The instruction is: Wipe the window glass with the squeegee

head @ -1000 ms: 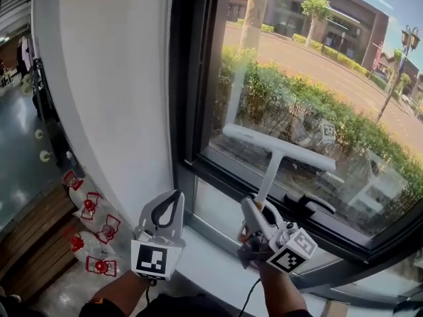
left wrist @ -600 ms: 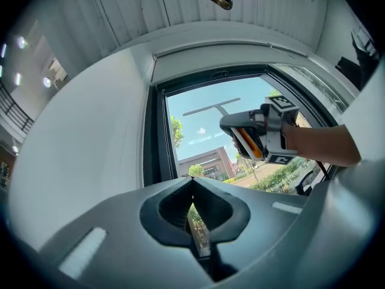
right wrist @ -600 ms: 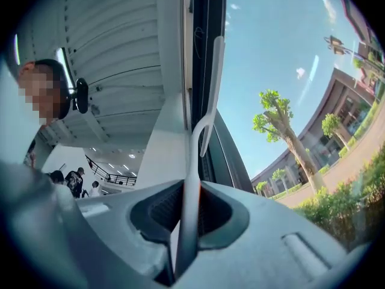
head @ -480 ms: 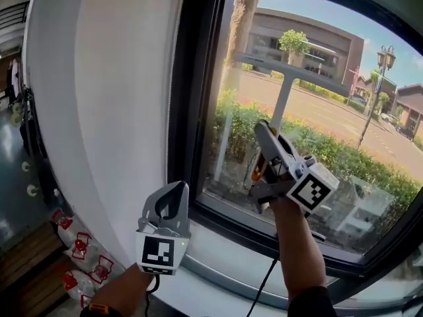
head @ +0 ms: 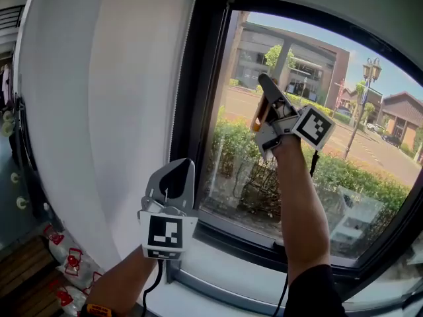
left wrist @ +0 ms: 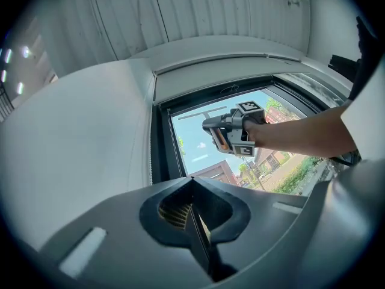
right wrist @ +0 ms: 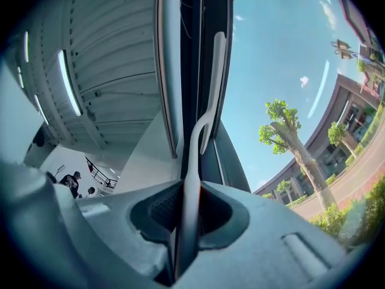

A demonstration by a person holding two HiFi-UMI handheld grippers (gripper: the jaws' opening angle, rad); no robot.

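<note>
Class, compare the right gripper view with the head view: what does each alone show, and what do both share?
Only the right gripper view: the squeegee clamped in the right tool, its blade up by the window frame. Only the head view: the left tool held low by the white wall, and the arm behind the right tool. Both: the window glass and a building beyond.
</note>
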